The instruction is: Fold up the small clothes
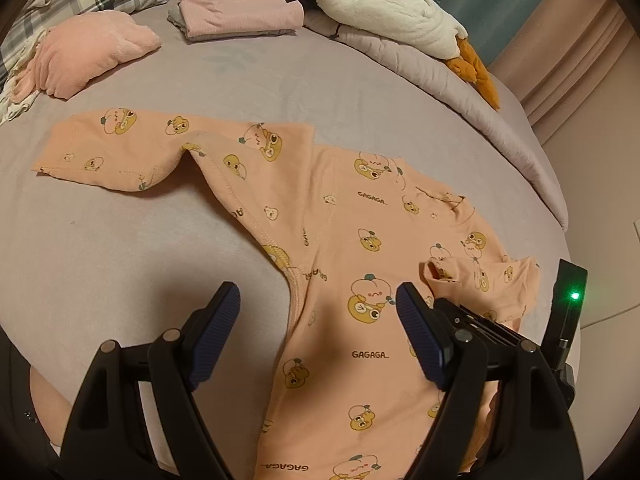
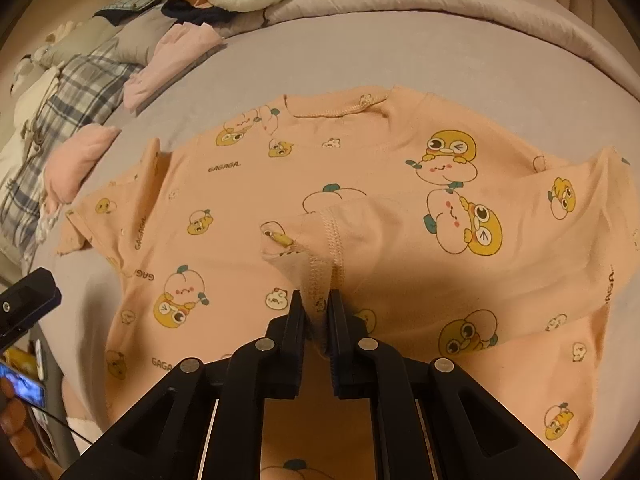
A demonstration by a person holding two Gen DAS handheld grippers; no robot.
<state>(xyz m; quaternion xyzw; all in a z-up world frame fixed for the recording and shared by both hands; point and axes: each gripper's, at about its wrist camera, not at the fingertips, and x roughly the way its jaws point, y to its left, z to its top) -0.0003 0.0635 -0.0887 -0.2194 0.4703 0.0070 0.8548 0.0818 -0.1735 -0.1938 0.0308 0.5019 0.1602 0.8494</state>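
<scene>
A small peach shirt with yellow cartoon prints (image 1: 352, 240) lies spread on the grey bed sheet (image 1: 120, 240). One sleeve (image 1: 120, 152) stretches out to the far left; its body runs toward me. My left gripper (image 1: 318, 300) is open, hovering just above the shirt's side seam, holding nothing. In the right wrist view the shirt (image 2: 280, 184) lies with its neckline far. My right gripper (image 2: 316, 304) is shut on a stitched sleeve edge (image 2: 332, 236) and holds it lifted over the shirt's body. The right gripper's body (image 1: 560, 320) shows at the right of the left wrist view.
Folded pink clothes (image 1: 240, 12) and a pink fleece piece (image 1: 88, 52) lie at the far side of the bed. A white plush duck (image 1: 400, 4) rests on a rolled grey quilt (image 1: 460, 92). A plaid pillow (image 2: 72, 96) is at the left.
</scene>
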